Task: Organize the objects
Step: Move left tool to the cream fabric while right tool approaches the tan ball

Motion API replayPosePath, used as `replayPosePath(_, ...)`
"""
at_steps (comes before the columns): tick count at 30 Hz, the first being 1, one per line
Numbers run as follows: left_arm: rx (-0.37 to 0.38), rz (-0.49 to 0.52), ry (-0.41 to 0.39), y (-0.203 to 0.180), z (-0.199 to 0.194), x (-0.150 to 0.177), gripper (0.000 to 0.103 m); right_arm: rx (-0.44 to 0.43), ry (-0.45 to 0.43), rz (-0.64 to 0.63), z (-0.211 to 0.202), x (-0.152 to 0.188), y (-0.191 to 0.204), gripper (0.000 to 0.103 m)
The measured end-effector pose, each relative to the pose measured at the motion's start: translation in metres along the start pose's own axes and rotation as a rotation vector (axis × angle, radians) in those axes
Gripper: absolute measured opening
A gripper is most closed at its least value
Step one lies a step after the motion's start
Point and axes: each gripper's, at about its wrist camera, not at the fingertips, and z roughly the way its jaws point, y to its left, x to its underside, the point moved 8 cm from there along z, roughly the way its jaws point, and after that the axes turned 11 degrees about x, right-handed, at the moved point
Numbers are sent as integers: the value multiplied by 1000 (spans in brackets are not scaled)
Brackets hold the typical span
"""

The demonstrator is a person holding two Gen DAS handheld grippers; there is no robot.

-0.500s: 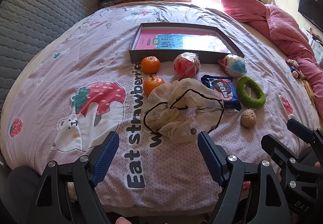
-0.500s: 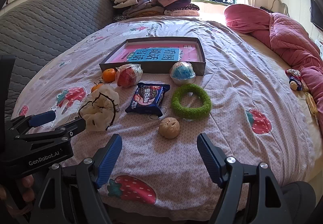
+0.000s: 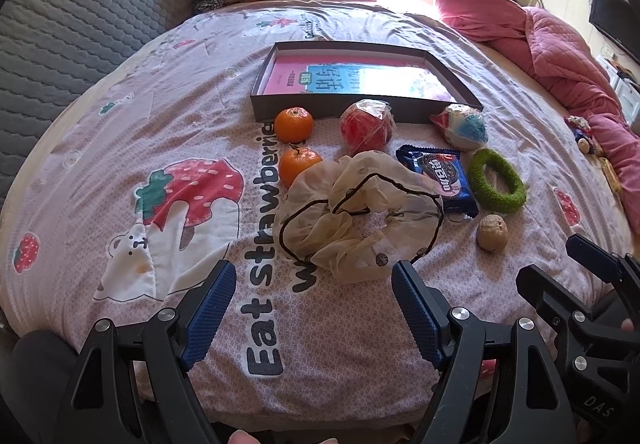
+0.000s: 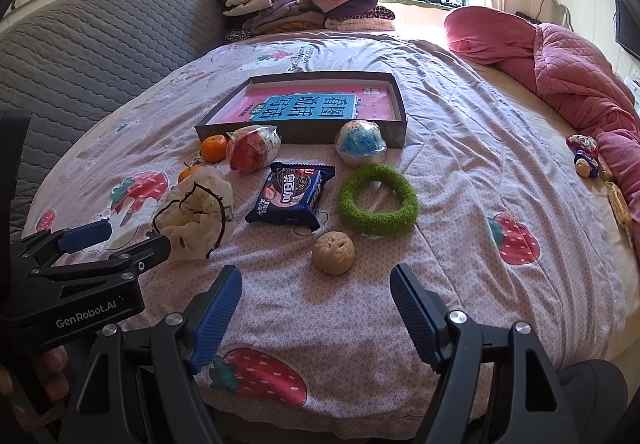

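Observation:
A shallow grey box with a pink and blue book inside lies on the bed. In front of it lie two oranges, a wrapped red ball, a wrapped blue ball, a blue cookie pack, a green ring, a cream scrunchie and a tan walnut-like ball. My left gripper is open just before the scrunchie. My right gripper is open just before the tan ball.
A pink quilt lies along the right side of the bed. Folded clothes are stacked at the far end. A grey padded headboard runs along the left. A small toy lies near the quilt.
Both grippers have edged slightly forward toward the objects. Nothing on the bed has moved.

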Motion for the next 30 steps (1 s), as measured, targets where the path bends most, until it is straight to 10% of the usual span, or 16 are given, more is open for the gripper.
replayPosePath(30, 101, -102, 27, 23, 71, -17, 81, -37, 86, 71, 65, 1, -9, 66)
